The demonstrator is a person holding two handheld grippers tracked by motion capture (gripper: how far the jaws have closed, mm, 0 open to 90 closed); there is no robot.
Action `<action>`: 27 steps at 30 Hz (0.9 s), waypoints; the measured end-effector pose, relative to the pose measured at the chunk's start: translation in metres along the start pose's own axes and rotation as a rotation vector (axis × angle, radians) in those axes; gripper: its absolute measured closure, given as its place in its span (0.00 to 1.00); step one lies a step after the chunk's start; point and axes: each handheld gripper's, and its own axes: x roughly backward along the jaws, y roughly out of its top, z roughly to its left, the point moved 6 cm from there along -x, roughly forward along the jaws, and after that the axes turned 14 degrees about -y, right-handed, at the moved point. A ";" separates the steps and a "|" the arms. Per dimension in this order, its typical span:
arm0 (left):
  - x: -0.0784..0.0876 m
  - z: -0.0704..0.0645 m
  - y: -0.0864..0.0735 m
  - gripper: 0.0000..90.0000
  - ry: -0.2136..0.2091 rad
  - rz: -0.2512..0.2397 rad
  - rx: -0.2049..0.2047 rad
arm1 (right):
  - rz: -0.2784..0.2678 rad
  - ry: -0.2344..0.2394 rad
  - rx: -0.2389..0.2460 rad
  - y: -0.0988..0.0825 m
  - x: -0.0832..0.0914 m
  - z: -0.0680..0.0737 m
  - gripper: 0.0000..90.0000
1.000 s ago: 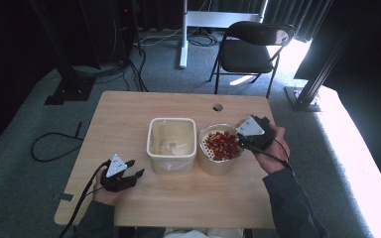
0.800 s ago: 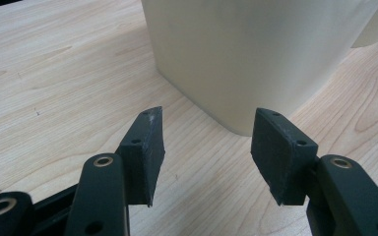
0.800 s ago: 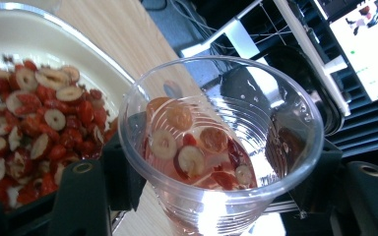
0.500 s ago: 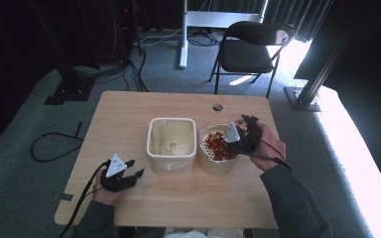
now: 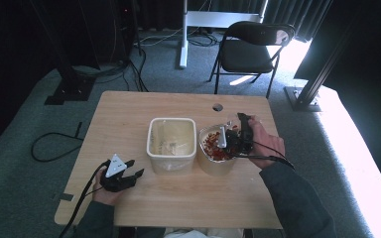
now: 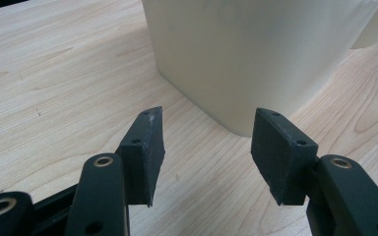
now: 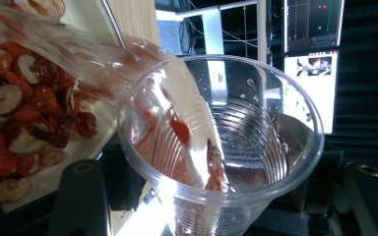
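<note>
Clear plastic cup [image 7: 221, 147] tilted over red-fruit bowl [image 5: 217, 159]

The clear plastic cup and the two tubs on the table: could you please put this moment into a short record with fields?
cup: clear plastic cup, tipped over the round tub, a few red pieces inside
right gripper: right gripper, shut on the cup
round tub: round tub, holds red and white dried fruit slices
square tub: square tub, cream, left of the round tub, contents unclear
left gripper: left gripper, open, low over the table, short of the square tub's wall
chair: black chair beyond the table
</note>
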 end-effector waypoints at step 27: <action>0.000 0.000 0.000 0.52 -0.001 0.000 -0.001 | -0.014 -0.096 0.189 0.008 0.003 0.000 0.39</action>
